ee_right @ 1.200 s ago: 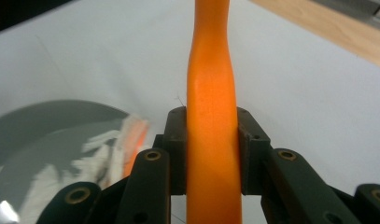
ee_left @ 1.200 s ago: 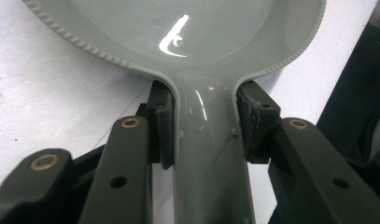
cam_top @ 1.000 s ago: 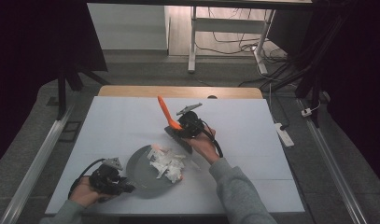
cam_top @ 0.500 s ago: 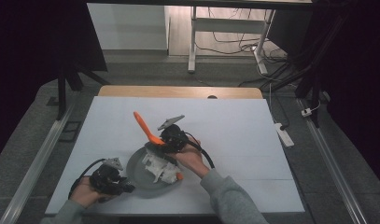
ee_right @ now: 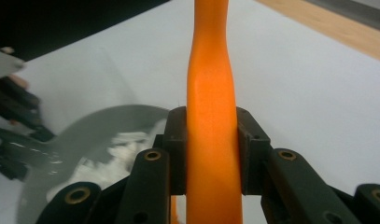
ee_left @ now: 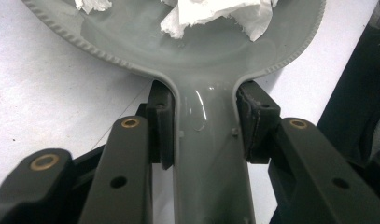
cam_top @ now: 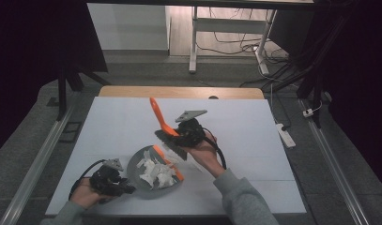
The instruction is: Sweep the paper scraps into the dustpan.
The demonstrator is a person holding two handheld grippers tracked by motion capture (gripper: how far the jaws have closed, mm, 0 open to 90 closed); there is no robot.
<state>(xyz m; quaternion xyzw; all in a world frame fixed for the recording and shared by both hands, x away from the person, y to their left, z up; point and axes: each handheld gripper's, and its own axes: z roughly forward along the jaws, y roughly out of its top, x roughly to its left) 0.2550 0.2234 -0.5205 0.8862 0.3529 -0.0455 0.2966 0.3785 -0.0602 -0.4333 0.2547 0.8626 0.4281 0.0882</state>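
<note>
A round grey dustpan (cam_top: 141, 180) lies on the white table near its front left, with crumpled white paper scraps (cam_top: 156, 172) in it. An orange strip (cam_top: 170, 164) runs along its right edge. My left gripper (cam_top: 124, 187) is shut on the pan's handle (ee_left: 208, 154), one pad on each side, and paper (ee_left: 215, 16) lies in the bowl ahead. My right gripper (cam_top: 172, 132) hovers just right of the pan, shut on a brush's orange handle (ee_right: 211, 93). The handle (cam_top: 156, 112) slants up and to the left, with dark bristles (cam_top: 172, 144) below.
The white table cover (cam_top: 254, 140) has open room on the right and at the back. A wooden edge (cam_top: 179, 92) runs along the far side. A white power strip (cam_top: 285, 133) lies on the floor to the right. Metal rails (cam_top: 38, 159) flank the table.
My right gripper swung the brush left and down to the pan's edge, then drew back up and right. The left gripper and pan stayed put.
</note>
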